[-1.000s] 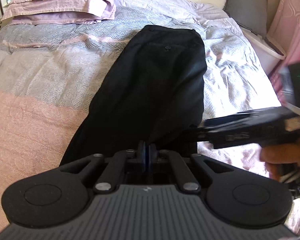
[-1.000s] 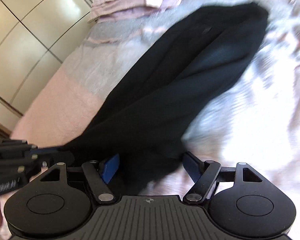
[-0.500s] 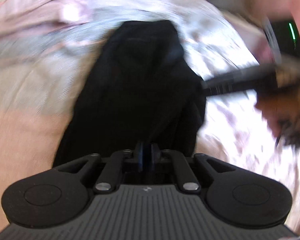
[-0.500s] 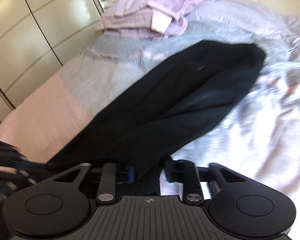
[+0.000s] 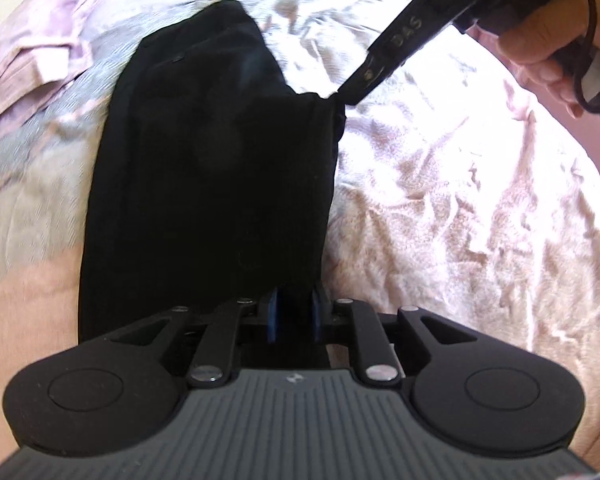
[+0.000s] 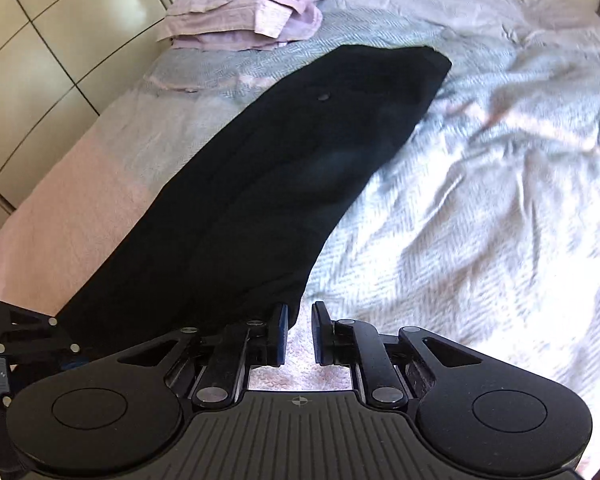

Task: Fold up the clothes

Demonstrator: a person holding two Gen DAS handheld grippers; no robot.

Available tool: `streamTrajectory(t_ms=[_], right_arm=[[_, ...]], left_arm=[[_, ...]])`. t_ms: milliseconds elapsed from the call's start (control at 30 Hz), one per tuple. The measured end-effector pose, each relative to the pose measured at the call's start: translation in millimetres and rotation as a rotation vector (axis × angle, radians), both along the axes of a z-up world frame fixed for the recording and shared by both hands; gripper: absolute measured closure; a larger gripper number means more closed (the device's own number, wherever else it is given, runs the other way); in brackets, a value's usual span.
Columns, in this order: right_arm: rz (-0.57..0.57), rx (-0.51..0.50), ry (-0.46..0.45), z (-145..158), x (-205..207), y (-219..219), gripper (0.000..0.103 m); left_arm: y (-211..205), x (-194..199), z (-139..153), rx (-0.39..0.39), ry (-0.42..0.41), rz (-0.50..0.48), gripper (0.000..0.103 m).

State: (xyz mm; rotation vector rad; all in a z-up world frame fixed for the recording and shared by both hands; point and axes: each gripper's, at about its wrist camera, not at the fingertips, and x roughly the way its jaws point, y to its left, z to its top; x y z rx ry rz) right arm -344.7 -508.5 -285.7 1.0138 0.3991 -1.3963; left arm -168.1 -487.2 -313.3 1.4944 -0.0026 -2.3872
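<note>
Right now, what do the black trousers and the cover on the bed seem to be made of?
The black trousers look like a smooth woven cloth, matte, perhaps a suiting fabric: they drape in soft long folds and show a small button. The bed cover looks like a soft woven textile with a herringbone pattern, grey-lilac turning pink nearer the camera, matte and wrinkled; its fibre cannot be told.

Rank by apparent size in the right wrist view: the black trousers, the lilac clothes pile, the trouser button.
1. Black trousers, stretching from the camera far up the bed.
2. Lilac clothes pile; it lies farther off, so its true size is unsure.
3. Trouser button, smallest by far.
</note>
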Motion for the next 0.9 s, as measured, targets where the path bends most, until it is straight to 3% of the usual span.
streamTrajectory(t_ms=[167, 267, 300, 333, 400, 500, 667, 767, 900], right_arm=[[0.073, -0.042, 0.042, 33, 5, -5, 0.089], [0.166, -0.074, 0.065, 47, 10, -13, 0.084], [0.22, -0.09, 0.081, 48, 16, -21, 0.072], [0.276, -0.106, 0.098, 49, 22, -30, 0.053], [0.389, -0.119, 0.114, 40, 41, -66, 0.039], [0.58, -0.108, 0.156, 16, 75, -124, 0.039], [0.838, 0.061, 0.338, -49, 151, -225, 0.042], [0.933, 0.001, 0.396, -70, 181, -266, 0.043], [0.91, -0.03, 0.32, -68, 183, -289, 0.043]], left_arm=[[1, 33, 27, 0.03, 0.073, 0.101, 0.085], [-13, 53, 28, 0.019, 0.081, 0.235, 0.08], [-21, 59, 25, 0.011, 0.073, 0.291, 0.079], [-29, 65, 21, 0.003, 0.066, 0.348, 0.079], [-49, 76, 9, 0.0, 0.052, 0.467, 0.079], [-77, 93, -15, 0.01, 0.03, 0.625, 0.079], [-109, 120, -50, 0.0, 0.009, 0.78, 0.079], [-121, 129, -59, -0.019, 0.008, 0.813, 0.087], [-123, 136, -52, -0.024, 0.021, 0.856, 0.091]])
